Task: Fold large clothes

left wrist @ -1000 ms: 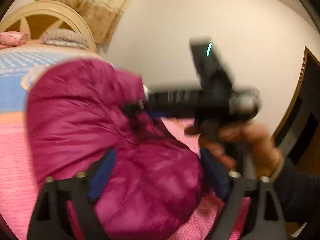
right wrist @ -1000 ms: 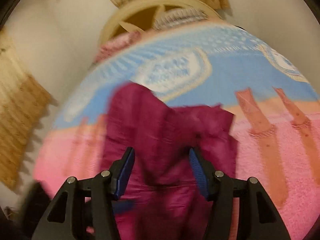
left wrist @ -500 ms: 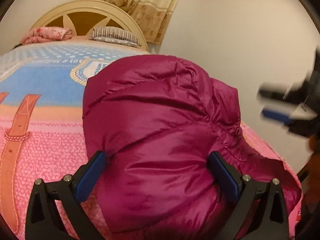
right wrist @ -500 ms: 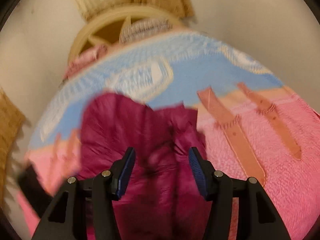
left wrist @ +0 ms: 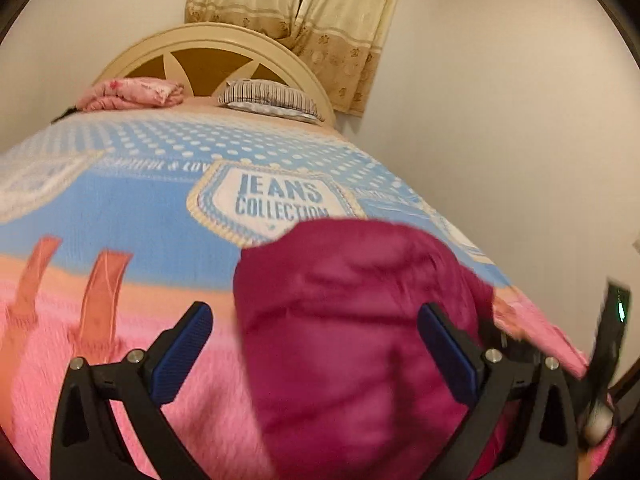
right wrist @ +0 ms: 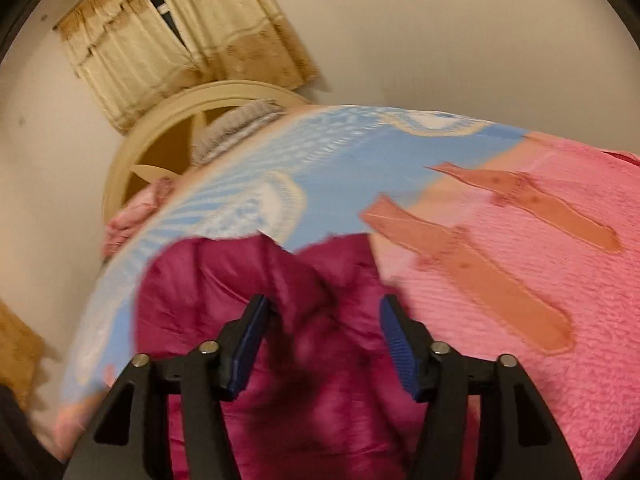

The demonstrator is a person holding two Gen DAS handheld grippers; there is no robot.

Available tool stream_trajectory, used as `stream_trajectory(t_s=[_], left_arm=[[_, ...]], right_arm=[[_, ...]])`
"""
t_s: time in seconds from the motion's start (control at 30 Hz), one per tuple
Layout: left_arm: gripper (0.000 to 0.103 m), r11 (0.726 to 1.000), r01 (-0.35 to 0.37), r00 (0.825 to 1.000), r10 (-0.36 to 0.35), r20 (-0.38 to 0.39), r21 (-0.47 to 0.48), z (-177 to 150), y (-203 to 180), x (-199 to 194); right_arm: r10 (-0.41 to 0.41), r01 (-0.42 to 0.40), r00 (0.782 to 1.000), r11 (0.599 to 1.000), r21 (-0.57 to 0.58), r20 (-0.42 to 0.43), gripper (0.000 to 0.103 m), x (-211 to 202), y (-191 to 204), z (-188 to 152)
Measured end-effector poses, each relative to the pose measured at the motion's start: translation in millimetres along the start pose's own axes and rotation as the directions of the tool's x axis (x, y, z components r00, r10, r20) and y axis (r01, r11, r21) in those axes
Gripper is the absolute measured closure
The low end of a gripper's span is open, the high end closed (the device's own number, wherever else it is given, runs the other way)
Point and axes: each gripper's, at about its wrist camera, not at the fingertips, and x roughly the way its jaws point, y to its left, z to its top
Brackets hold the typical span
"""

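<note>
While both grippers, left and right, stand open over the jacket, the right just widened, the bundle should be flattened before regrasping.

A bed with a pink-and-blue blanket bears a magenta puffer jacket, a striped pillow and folded pink bedding.

jacket on bedspread, pillow behind at headboard
</note>
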Motion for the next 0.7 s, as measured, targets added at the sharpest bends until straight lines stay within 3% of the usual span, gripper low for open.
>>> stream_trajectory(t_s=[0.17,0.23,0.43,0.7], left_arm=[[0.000,0.993,-0.010,0.998,0.017,-0.056,0.118,1.2,-45.9,33.1],[0.000,0.984,-0.064,0.992,0.081,-0.097,0.165,-2.9,-57.3,55.8],[0.000,0.993,-0.066,0.980,0.084,-0.182,0.102,-10.2,-41.0,85.3],[0.000,0.987,-0.095,0.967,0.121,-0.223,0.126,-20.8,-45.5,100.0]], right_arm=[[0.004,-0.004,1.000,1.000,-0.023,-0.001,0.035,9.2,-13.2,-0.6],[0.008,-0.008,1.000,1.000,-0.029,-0.027,0.035,20.6,-18.8,-2.2],[0.030,-0.030,0.996,1.000,0.002,-0.087,0.034,44.3,-39.3,-5.8],[0.045,-0.041,0.990,0.999,0.031,-0.132,0.033,58.5,-45.2,-10.1]])
